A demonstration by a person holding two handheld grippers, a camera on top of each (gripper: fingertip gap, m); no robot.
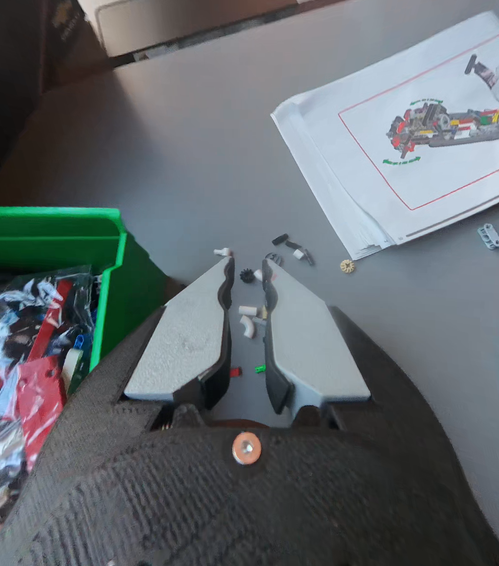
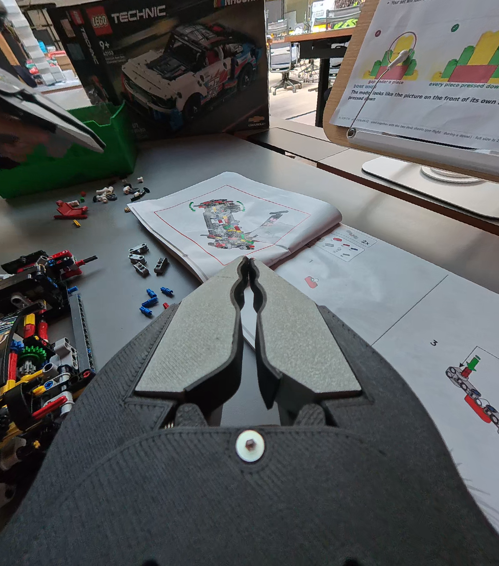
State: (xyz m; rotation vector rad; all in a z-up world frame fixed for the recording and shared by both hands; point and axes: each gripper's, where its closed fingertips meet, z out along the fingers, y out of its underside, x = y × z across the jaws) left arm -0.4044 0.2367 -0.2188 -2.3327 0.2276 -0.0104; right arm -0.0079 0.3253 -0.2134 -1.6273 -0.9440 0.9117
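We hold our left tongs [image 1: 248,266] spread a little above the grey surface [image 1: 211,153], with nothing pinched between them. Seen through the gap are a small black gear [image 1: 245,275], a white sleeve piece [image 1: 247,310] and a curved white piece [image 1: 248,325], all lying loose on the surface. Just past the tips lie a white connector [image 1: 222,251] and a black axle with a white bush [image 1: 294,247]; a tan gear [image 1: 347,265] sits near the corner of the open instruction booklet [image 1: 425,137]. To the left stands a green bin [image 1: 113,275] filled with bagged parts [image 1: 21,352].

Our right tongs [image 2: 248,260] are pressed together at the tips, gripping nothing, and hover over the lower edge of the booklet's left page. To their left lie blue pins [image 2: 153,298] and grey connector pieces [image 2: 144,258] on the surface, and further left a partly built model car [image 2: 21,352]. Behind stand the set's box [image 2: 165,61] and a sheet on a stand [image 2: 441,76].
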